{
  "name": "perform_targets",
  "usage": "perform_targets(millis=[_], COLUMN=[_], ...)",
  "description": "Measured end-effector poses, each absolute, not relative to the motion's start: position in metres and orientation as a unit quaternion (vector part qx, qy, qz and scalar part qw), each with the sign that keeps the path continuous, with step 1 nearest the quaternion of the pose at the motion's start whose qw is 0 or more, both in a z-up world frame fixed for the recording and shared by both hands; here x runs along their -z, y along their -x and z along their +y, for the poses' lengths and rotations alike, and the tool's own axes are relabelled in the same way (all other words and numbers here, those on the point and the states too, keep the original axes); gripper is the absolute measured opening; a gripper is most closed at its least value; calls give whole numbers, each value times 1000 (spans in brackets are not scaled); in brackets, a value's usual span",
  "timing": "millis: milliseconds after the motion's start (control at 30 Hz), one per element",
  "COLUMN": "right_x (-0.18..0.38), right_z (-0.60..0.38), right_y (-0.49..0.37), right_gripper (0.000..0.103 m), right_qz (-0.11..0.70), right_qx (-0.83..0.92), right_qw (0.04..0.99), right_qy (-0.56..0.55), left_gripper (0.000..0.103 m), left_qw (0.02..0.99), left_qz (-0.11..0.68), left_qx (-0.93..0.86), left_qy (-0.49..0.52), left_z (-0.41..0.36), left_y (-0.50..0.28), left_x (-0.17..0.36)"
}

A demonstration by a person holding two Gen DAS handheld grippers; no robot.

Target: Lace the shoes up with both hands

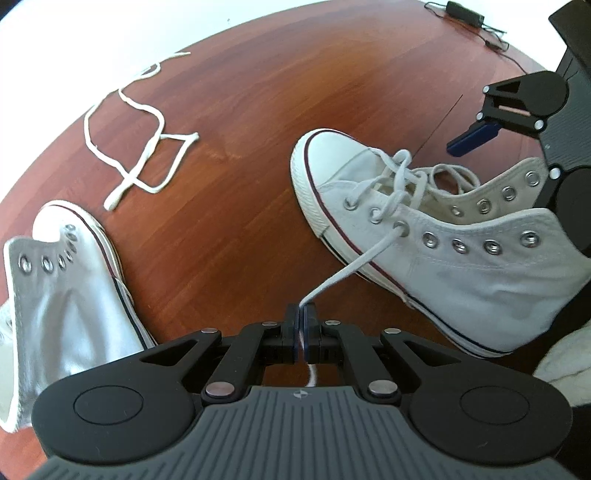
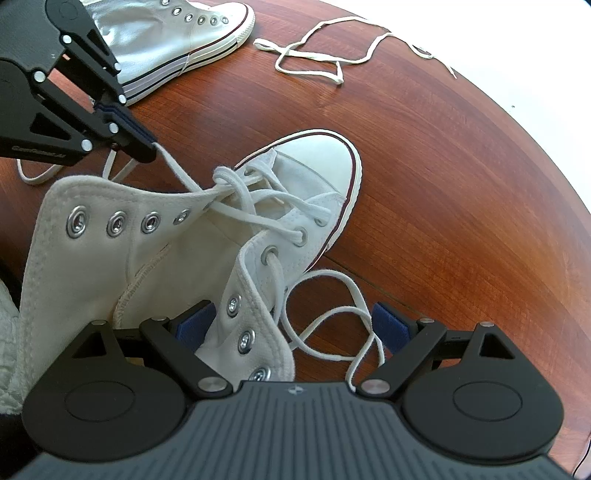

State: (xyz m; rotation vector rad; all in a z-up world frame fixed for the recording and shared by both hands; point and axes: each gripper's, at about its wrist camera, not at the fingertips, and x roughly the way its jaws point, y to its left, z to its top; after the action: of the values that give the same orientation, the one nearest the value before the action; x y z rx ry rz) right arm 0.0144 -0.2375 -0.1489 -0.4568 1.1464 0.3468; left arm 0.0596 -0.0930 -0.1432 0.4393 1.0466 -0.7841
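Note:
A white high-top shoe (image 1: 461,266) lies on the wooden table, toe pointing away, with its lower eyelets laced. My left gripper (image 1: 303,317) is shut on one lace end (image 1: 354,264), which runs taut from an eyelet to the pads. In the right wrist view the same gripper (image 2: 149,146) pinches that lace at the upper left. My right gripper (image 2: 293,325) stands open. The shoe's (image 2: 155,258) right eyelet flap and a loose loop of the other lace end (image 2: 332,314) lie between its fingers, touching neither pad.
A second, unlaced white shoe (image 1: 62,295) lies at the left (image 2: 166,40). A loose lace (image 1: 140,147) is strewn on the table (image 1: 240,229) beyond it. A black adapter with cable (image 1: 465,13) sits at the far edge. White cloth (image 1: 565,363) is nearby.

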Motion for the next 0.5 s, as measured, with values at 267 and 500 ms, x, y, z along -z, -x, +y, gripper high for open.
perform_targets(millis=[267,500], right_x=[147,143], right_z=[-237,-242], right_y=[-12,-10], right_gripper=[90,87], right_qz=[530,532], right_qx=[-164,-163], right_qw=[803,807], right_qy=[218,199], left_gripper=[33,35], left_qw=[769,774], left_qz=[490,496], left_qx=[367,356], left_qy=[-184,-164], left_z=[-92,-86], left_y=[-56,-53], left_x=[141,140])
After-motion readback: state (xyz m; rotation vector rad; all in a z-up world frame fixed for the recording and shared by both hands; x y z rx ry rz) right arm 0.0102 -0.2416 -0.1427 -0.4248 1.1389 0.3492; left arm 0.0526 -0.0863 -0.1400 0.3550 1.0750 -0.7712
